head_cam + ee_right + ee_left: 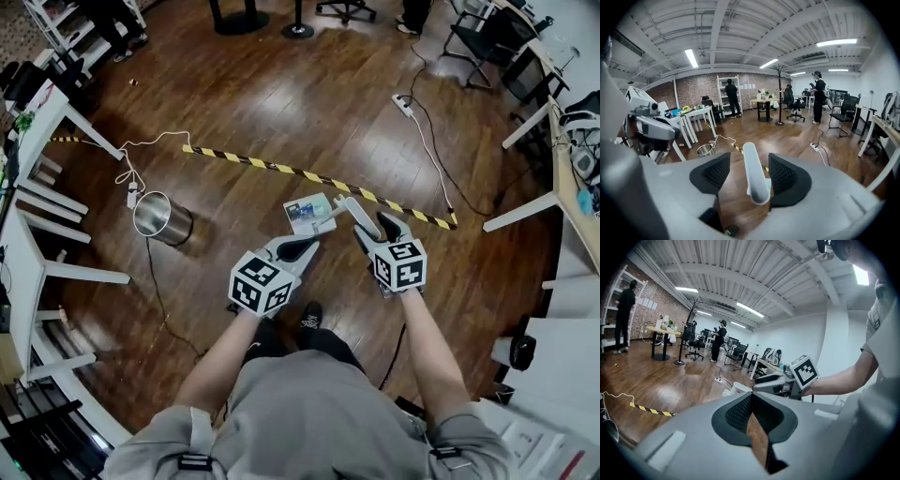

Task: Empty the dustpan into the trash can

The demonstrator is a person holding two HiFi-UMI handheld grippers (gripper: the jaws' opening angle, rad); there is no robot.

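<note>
Right claw (749, 163): jaws spread, white dustpan handle (755, 180) between the pads with a clear gap on its left; not pinched. Left claw (751, 399): pressed together, nothing in it. The dustpan (309, 214) lies just ahead of both claws; I cannot tell whether it rests on the wood floor (281, 112). The metal trash can (161, 217) is on the floor to my left, well apart from the dustpan. Striped tape (309, 174) runs beyond.

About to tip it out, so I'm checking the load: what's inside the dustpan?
In the head view the dustpan holds a flat bluish-grey piece, too small to identify. In the right gripper view its handle covers most of the pan, so nothing more shows.
</note>
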